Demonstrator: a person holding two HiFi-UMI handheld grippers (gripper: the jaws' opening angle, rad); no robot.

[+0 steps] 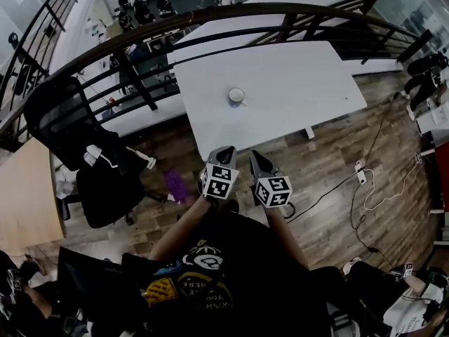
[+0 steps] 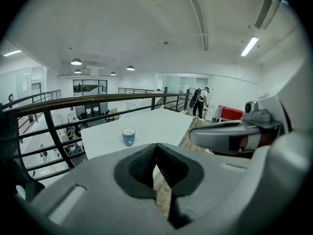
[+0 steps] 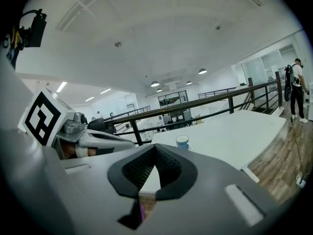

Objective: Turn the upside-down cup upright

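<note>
Small blue cup with white inside (image 1: 236,96) standing mouth-up on left half of white rectangular counter (image 1: 302,83), at 12 o'clock from both claws. Left claw (image 1: 225,150) pinching fully together, gripping nothing. Right claw (image 1: 254,154) likewise closed, empty. Both hovering side by side off counter's near edge, over brown wood-plank floor (image 1: 330,188), well apart from cup.

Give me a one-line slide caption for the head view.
Left gripper and right gripper, both shut and empty, held at the near edge of the white table, where the cup stands upright.
</note>
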